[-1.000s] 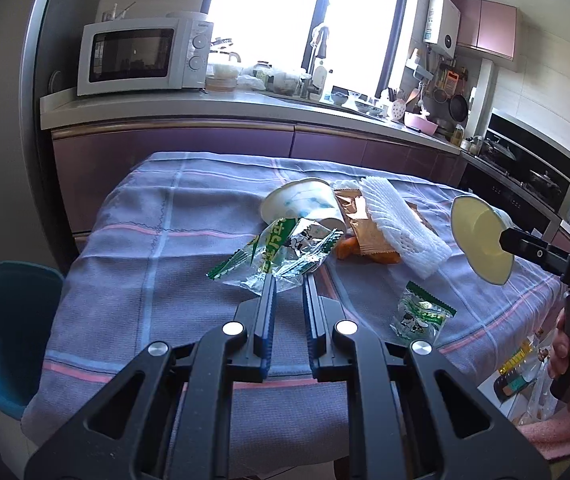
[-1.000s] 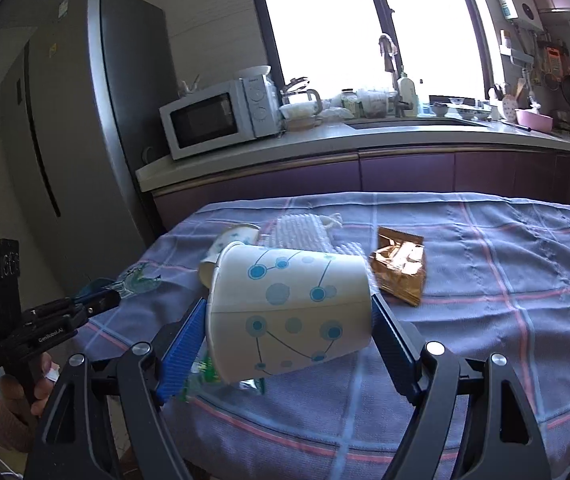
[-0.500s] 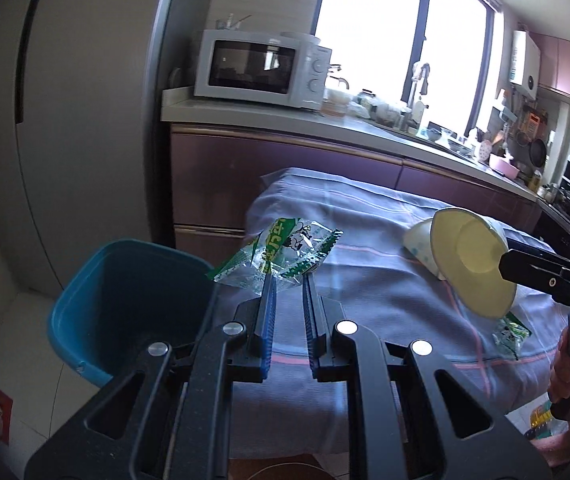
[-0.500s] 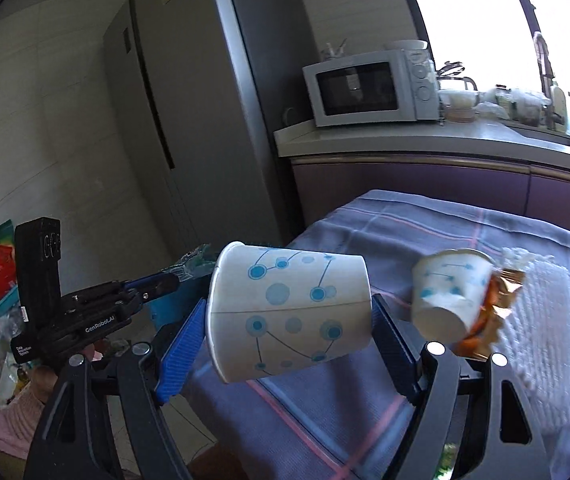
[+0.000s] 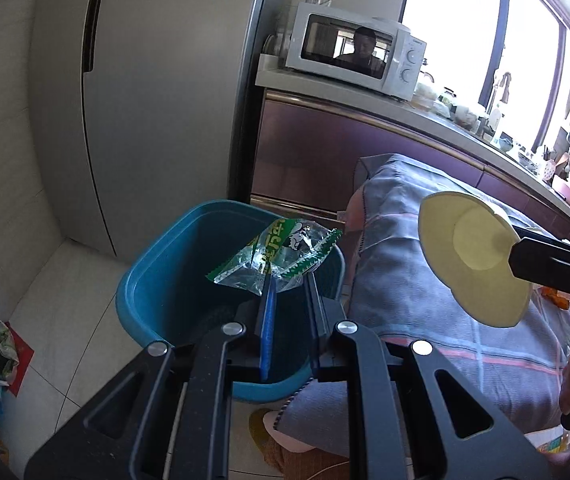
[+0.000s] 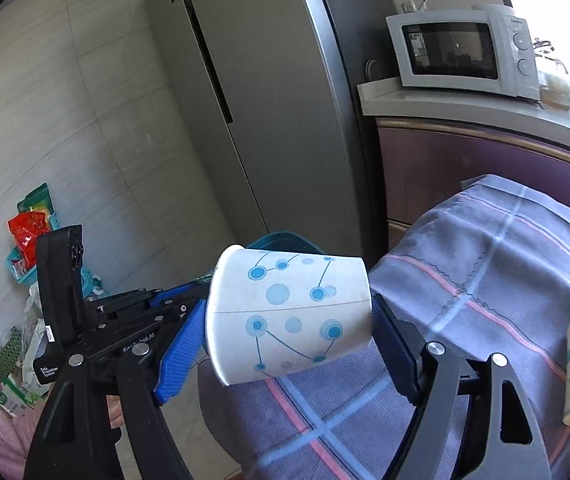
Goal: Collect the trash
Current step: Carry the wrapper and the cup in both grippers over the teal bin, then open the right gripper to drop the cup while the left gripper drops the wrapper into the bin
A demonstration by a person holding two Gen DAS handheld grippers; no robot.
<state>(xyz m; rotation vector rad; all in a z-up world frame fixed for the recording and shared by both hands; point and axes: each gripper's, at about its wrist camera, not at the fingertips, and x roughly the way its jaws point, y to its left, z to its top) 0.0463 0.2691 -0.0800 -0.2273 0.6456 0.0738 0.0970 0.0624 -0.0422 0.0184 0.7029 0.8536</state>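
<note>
Teal bin [image 5: 153, 280], blue-dotted white cup [image 6: 289, 312]

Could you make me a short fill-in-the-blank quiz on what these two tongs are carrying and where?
1. The left tongs pinch a clear green-printed ____ above the bin.
2. The right tongs hold a dotted paper ____, lying on its side.
3. The bin is ____ in colour.
4. On the counter beside the fridge sits a white ____.

Missing words: wrapper; cup; blue; microwave
</note>
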